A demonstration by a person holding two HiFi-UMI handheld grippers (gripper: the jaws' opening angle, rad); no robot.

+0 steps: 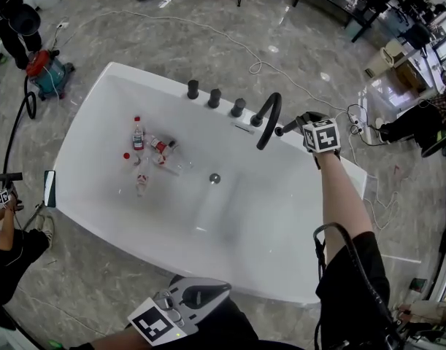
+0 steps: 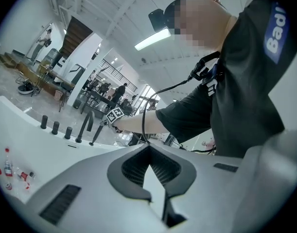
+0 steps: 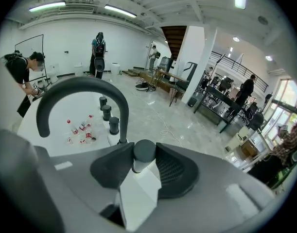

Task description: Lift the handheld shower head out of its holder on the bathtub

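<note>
The white bathtub [image 1: 91,133] carries a black arched faucet [image 1: 268,119] and three black knobs [image 1: 214,98] on its far rim. To the right of the faucet, my right gripper [image 1: 294,127] is shut on the dark rod-like handheld shower head [image 1: 284,130]. In the right gripper view the shower head's round end [image 3: 144,152] sits clamped between the pads, with the faucet [image 3: 80,87] just behind. My left gripper [image 1: 199,296] hangs at the tub's near rim, its jaws together and nothing between them [image 2: 149,149].
Several small bottles [image 1: 146,155] lie in the tub near the drain [image 1: 214,178]. A red and teal vacuum [image 1: 47,71] stands on the floor at the left. A white cable [image 1: 230,39] runs over the marble floor. A person [image 1: 7,239] crouches at the left.
</note>
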